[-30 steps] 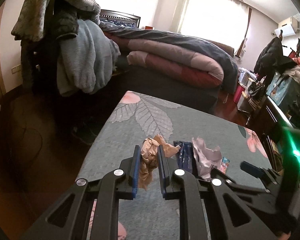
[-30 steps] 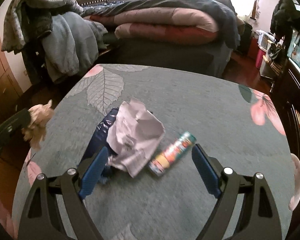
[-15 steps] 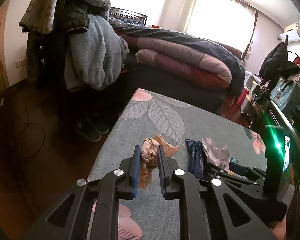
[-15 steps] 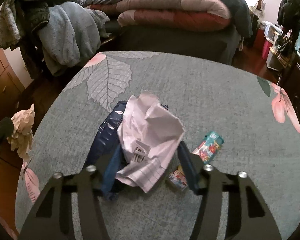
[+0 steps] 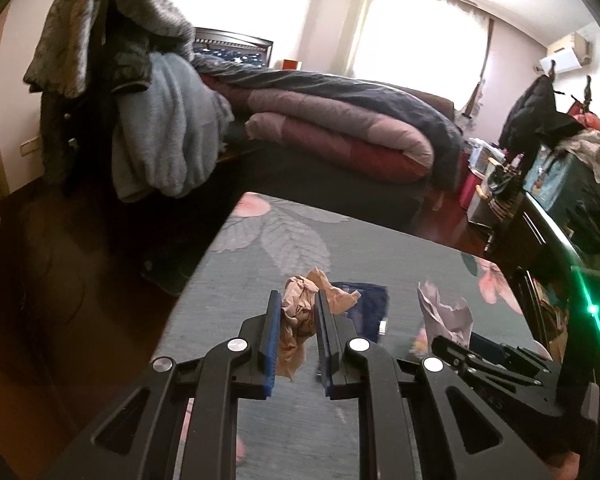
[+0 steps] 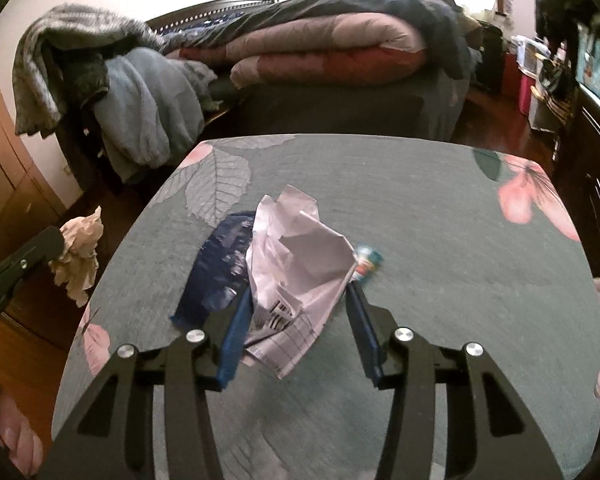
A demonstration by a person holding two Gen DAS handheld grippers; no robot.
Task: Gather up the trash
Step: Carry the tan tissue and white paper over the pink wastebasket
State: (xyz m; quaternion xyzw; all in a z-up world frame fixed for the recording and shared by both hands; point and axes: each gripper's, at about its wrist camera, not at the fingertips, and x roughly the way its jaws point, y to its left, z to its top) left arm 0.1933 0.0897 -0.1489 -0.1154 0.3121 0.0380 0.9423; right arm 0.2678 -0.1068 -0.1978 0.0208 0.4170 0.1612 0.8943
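Observation:
My left gripper (image 5: 297, 300) is shut on a crumpled tan paper wad (image 5: 298, 316) and holds it above the table's left part; the wad also shows in the right wrist view (image 6: 80, 254). My right gripper (image 6: 298, 292) is closed around a crumpled white paper sheet (image 6: 296, 268), which also shows in the left wrist view (image 5: 444, 312), and holds it just above the table. A dark blue wrapper (image 6: 220, 268) lies under it to the left. A small colourful wrapper (image 6: 366, 262) lies to the right, partly hidden by the paper.
The table (image 6: 420, 200) has a grey-green cloth with leaf and pink flower prints. A bed with quilts (image 5: 340, 128) stands behind it. A chair piled with clothes (image 5: 140, 120) is at the left. A dark cabinet (image 5: 560, 220) stands at the right.
My right gripper has closed on the white paper and lifted it slightly. My left gripper keeps hold of the tan wad and has shifted a little.

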